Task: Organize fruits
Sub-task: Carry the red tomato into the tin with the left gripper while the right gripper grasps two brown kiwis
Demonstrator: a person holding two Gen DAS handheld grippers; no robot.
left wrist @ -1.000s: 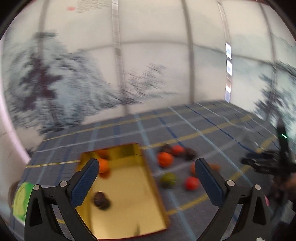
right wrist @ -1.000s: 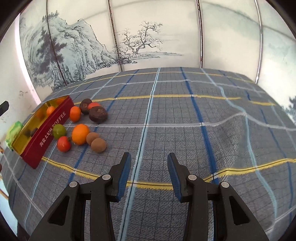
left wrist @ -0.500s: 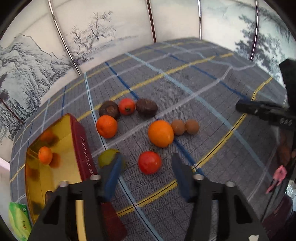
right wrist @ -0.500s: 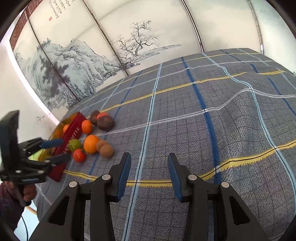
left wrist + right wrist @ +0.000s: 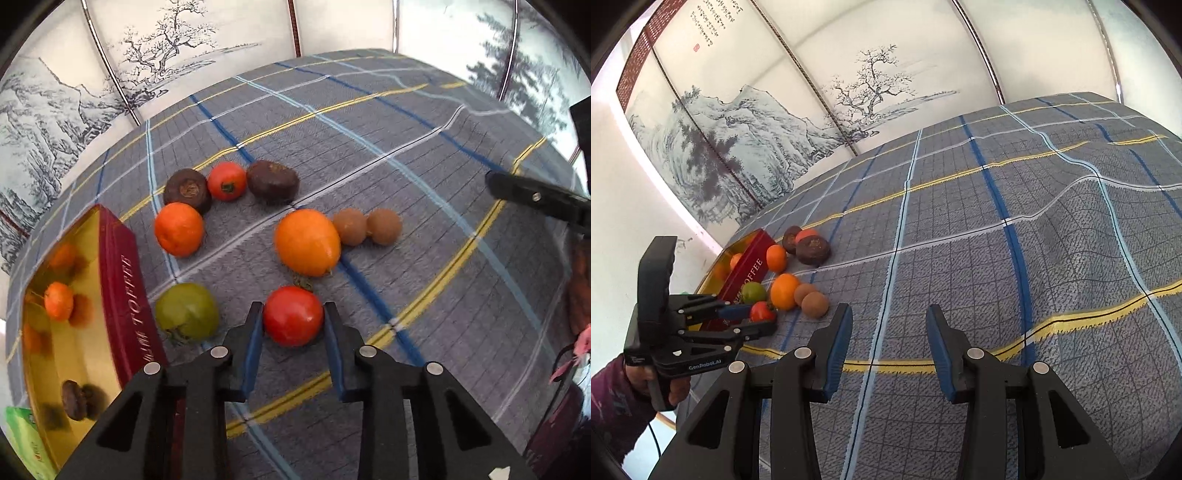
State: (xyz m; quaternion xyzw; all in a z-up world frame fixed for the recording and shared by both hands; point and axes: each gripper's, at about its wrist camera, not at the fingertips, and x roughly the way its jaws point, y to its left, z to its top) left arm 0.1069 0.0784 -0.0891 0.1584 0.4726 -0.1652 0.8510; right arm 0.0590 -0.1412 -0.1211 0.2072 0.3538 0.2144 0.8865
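In the left wrist view my left gripper [image 5: 293,306] is shut on a red tomato [image 5: 291,321] that rests on the plaid cloth, with a pad against each of its sides. Around it lie a green fruit [image 5: 186,311], a large orange [image 5: 307,242], a tangerine [image 5: 178,229], two brown round fruits [image 5: 350,226], two dark fruits [image 5: 272,181] and a second tomato [image 5: 226,181]. A red tin [image 5: 125,280] with a gold inside holds a small orange [image 5: 58,300] and a dark fruit [image 5: 74,395]. My right gripper [image 5: 888,321] stands open above bare cloth, right of the fruits.
A green packet [image 5: 22,439] lies beside the tin's near corner. The cloth has a raised wrinkle [image 5: 1071,184] at the far right. A painted screen [image 5: 871,85] closes off the back. A hand [image 5: 676,391] holds the left gripper at the table's left edge.
My left gripper swung from above the tin to the right and down, then closed from wide open onto the red tomato. The right gripper tilted a little and stayed open.
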